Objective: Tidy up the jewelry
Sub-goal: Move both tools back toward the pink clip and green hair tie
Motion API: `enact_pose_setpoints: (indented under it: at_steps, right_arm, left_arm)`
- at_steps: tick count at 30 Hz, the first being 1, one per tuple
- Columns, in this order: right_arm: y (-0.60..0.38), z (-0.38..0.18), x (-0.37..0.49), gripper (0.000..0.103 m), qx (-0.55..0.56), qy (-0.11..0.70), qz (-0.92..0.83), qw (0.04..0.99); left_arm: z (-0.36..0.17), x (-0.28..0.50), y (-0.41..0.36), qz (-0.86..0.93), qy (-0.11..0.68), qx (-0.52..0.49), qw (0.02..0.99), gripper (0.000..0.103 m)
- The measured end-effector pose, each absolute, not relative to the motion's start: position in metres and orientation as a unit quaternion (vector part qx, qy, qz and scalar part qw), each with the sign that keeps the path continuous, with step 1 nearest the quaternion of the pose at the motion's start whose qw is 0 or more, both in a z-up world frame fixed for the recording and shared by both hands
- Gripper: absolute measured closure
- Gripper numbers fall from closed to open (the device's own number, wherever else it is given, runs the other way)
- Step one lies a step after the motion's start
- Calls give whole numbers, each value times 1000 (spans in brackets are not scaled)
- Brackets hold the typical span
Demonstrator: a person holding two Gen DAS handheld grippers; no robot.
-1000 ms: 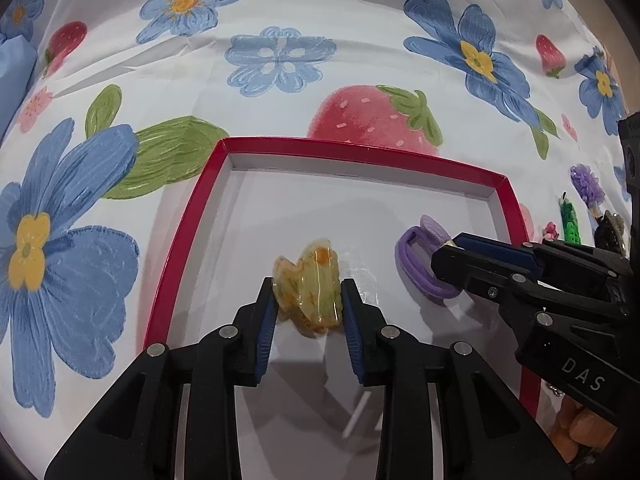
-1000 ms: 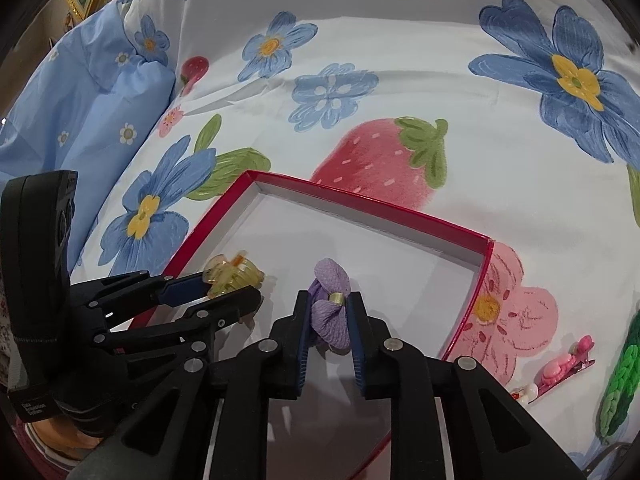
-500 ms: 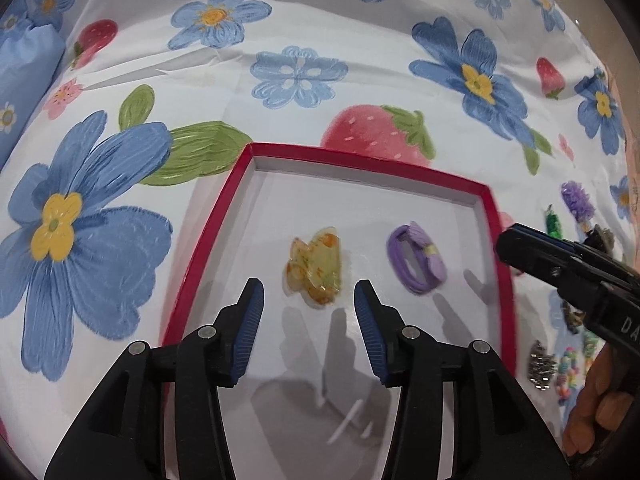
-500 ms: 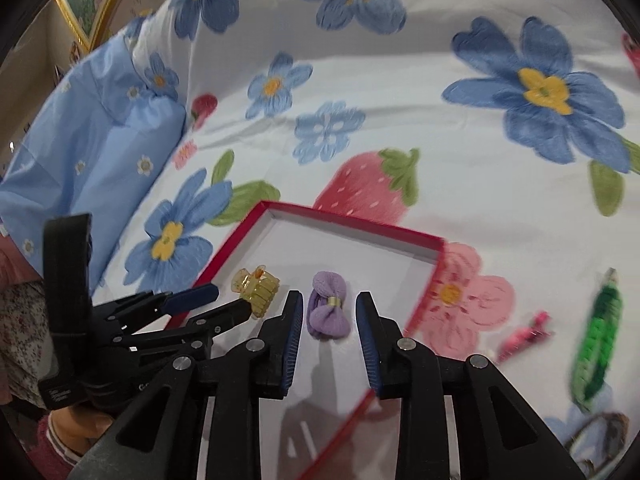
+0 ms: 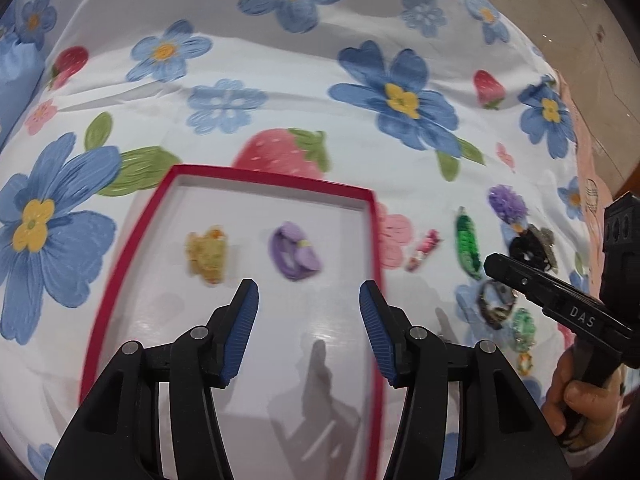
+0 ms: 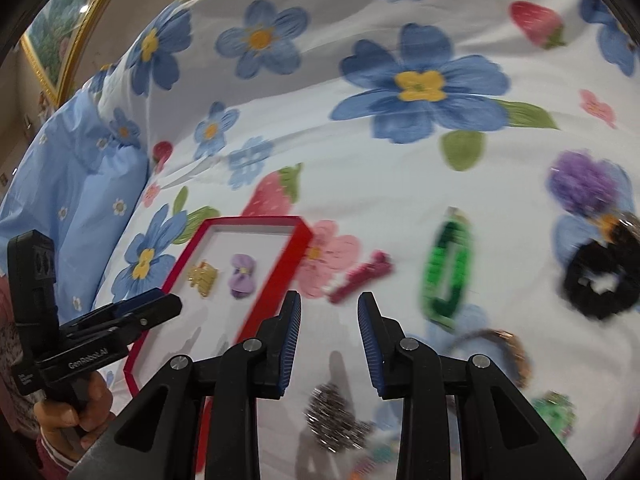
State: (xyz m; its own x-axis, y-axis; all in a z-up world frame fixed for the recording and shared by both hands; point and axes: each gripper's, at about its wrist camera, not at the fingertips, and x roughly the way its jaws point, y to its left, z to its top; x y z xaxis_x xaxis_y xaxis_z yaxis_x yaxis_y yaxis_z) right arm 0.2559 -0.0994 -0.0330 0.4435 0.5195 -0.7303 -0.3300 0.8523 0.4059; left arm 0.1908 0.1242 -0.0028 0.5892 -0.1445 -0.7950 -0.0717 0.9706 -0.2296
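Blue-padded left tool (image 5: pixel 308 300) wide open, empty, right tool (image 6: pixel 329 314) likewise

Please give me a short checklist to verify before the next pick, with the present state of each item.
1. Left tool open and holding nothing: ok.
2. Right tool open and holding nothing: ok.
3. Yellow claw clip lies inside the red tray: ok.
4. Purple bow lies inside the tray, apart from the clip: ok.
5. Next piece free to grasp: the pink clip lies alone on the sheet, ahead of the right tool: ok.
6. Exact shape of the glittery piece below the right tool: cannot tell, blurred.
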Motion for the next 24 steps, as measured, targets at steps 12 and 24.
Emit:
enact_pose_setpoints:
  at_steps: [12, 24]
  right_arm:
    - [-155, -28, 244, 67, 118, 455, 214, 856]
    - [-169, -32, 251, 67, 124, 455, 204, 858]
  left_arm:
    - [6, 196, 76, -59, 453, -91, 885, 51]
    - [2, 209, 46, -82, 461, -56, 882, 51]
